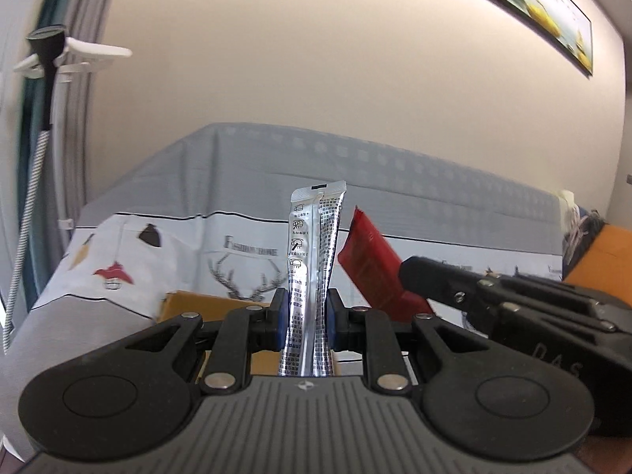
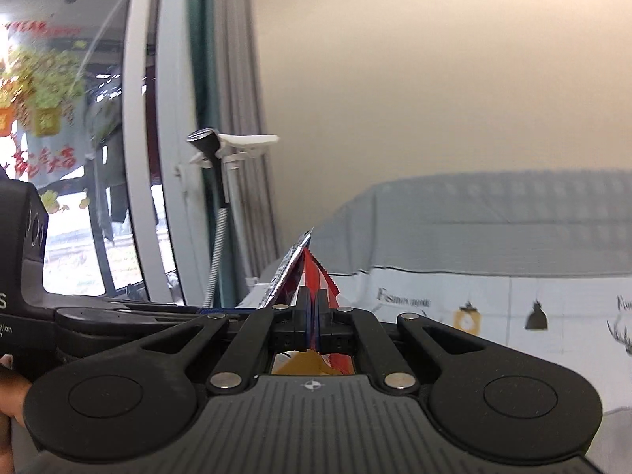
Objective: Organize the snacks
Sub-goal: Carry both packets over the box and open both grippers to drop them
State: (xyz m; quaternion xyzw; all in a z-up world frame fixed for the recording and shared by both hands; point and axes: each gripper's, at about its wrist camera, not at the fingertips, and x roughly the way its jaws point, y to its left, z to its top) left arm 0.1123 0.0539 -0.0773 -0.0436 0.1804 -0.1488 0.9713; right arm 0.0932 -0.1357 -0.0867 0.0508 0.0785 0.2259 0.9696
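Note:
My left gripper (image 1: pixel 307 318) is shut on a silver snack stick pack (image 1: pixel 314 245) that stands upright between its blue pads. My right gripper (image 2: pixel 313 318) is shut on a red snack packet (image 2: pixel 318 276), seen edge-on in the right wrist view. In the left wrist view the red packet (image 1: pixel 365 260) tilts just right of the silver pack, held by the right gripper (image 1: pixel 410 276). The silver pack also shows in the right wrist view (image 2: pixel 285 274), left of the red packet. Both are held up in the air.
A yellow cardboard box (image 1: pixel 205 308) lies below the grippers. Behind is a sofa under a grey-and-white printed cover (image 1: pixel 245 197). A white stand with a black handle (image 1: pixel 47 51) is at the left by the curtain. An orange box (image 1: pixel 600 260) sits at the right.

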